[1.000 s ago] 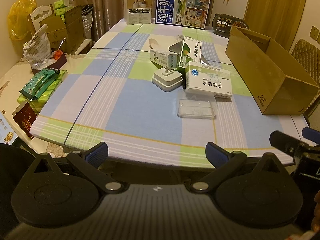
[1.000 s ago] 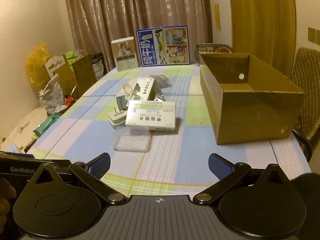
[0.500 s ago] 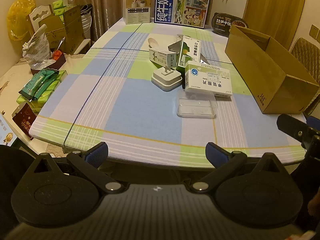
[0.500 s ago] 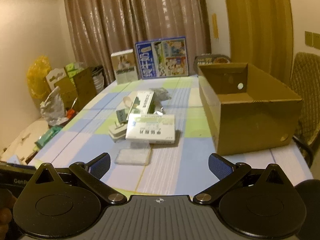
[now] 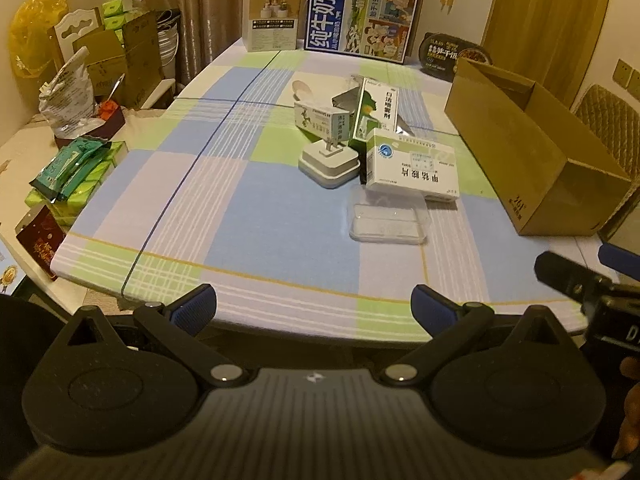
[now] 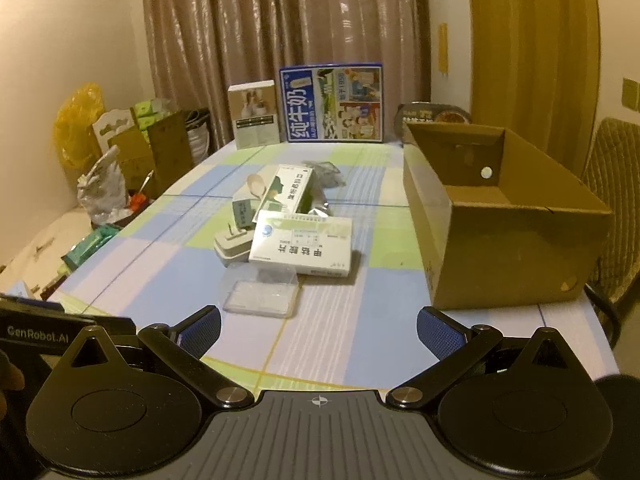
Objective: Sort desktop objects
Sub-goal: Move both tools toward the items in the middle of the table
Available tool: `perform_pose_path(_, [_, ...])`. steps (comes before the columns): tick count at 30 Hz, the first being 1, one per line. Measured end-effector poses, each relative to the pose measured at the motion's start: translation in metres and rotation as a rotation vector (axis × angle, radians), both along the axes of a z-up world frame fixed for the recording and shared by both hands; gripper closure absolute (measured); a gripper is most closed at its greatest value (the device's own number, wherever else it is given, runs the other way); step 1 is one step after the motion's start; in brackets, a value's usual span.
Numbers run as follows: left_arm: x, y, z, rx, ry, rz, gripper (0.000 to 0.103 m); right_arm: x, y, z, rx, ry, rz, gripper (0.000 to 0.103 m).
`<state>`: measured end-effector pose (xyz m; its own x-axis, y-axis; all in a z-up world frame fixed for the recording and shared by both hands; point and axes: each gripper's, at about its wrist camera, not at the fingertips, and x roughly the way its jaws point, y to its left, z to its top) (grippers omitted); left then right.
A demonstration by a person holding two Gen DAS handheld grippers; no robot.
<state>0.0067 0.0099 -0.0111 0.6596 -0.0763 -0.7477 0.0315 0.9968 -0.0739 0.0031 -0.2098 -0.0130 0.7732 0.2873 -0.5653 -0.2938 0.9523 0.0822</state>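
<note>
Both tools, left tool and right tool, spread, empty. Clear plastic case, frame centre: light, stiff, slick; pinch its long edges.

The blue poster-like milk box at the tabletop's far edge reads "纯牛奶" and "1955". "GenRobot.AI" marks the black gripper body at the near left corner.

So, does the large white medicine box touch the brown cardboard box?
Apart. In the right wrist view, a strip of bare tablecloth plainly lies between the white medicine box and the cardboard box; the left wrist view shows the same gap.
</note>
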Motion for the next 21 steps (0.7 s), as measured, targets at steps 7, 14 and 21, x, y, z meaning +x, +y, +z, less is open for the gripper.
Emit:
perform_pose_path(7, [0.019, 0.015, 0.002, -0.01, -0.029, -0.019, 0.001, 0.013, 0.011, -0.005, -0.015, -0.014, 0.046, 0.002])
perform_pose_path(14, [0.051, 0.023, 0.001, 0.029, -0.065, -0.074, 0.001, 0.036, 0.013, -0.02, -0.048, 0.037, -0.009, 0.002])
perform_pose_path(21, [0.071, 0.003, -0.022, 0.004, -0.071, -0.123, 0.001, 0.053, -0.007, -0.045, -0.025, 0.087, -0.061, 0.002])
